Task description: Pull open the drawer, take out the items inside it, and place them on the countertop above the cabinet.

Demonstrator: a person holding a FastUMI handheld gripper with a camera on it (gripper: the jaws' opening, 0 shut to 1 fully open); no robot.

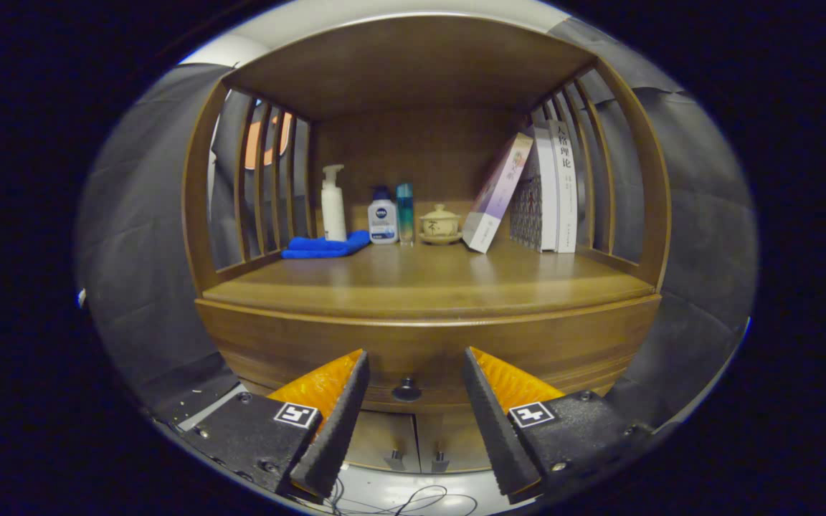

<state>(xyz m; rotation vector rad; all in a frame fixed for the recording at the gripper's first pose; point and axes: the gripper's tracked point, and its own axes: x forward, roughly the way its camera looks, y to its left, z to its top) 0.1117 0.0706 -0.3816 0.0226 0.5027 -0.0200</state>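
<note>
A brown wooden cabinet stands ahead of me. Its drawer (pixel 427 355) is shut, and the small dark round knob (pixel 406 390) on its front sits a little beyond my fingertips, in line with the gap between them. My gripper (pixel 415 360) is open, with nothing between the fingers. Above the drawer lies the wooden countertop (pixel 427 283), under an upper shelf board. What is inside the drawer is hidden.
At the back of the countertop stand a folded blue cloth (pixel 325 246), a white pump bottle (pixel 333 204), a white bottle with a dark cap (pixel 382 216), a teal bottle (pixel 404 213), a lidded cup (pixel 439 223) and books (pixel 538 188). Slatted sides flank the shelf. Two small doors (pixel 413 444) sit below the drawer.
</note>
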